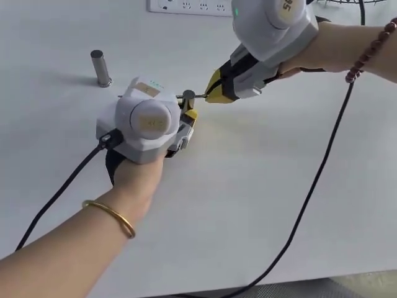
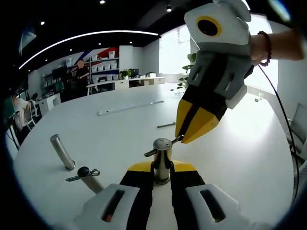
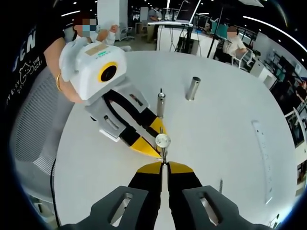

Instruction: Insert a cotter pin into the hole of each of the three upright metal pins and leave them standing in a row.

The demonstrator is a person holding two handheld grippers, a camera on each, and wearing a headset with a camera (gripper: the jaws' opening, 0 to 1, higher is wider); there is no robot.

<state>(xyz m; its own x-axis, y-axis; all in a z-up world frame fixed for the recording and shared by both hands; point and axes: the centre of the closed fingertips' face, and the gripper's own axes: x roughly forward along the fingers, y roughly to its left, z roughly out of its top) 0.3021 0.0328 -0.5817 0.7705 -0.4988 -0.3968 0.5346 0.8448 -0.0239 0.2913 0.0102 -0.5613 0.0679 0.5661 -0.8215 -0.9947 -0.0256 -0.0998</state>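
My left gripper (image 1: 187, 115) is shut on an upright metal pin (image 1: 188, 97) standing on the white table. In the left gripper view the pin (image 2: 162, 158) stands between the yellow-tipped jaws. My right gripper (image 1: 211, 94) comes in from the upper right, shut on a thin cotter pin (image 3: 164, 157) at the pin's top, and the cotter pin's far end (image 2: 149, 153) sticks out of the pin's other side. A second metal pin (image 2: 88, 176) with a cotter pin through it stands to the left. A third, bare pin (image 1: 99, 68) stands farther left.
A loose cotter pin (image 2: 166, 125) and a long ruler (image 2: 127, 108) lie on the table beyond the pins. A power strip (image 1: 192, 6) sits at the far edge. Black cables (image 1: 310, 186) trail from both grippers over the table. People sit at desks in the background.
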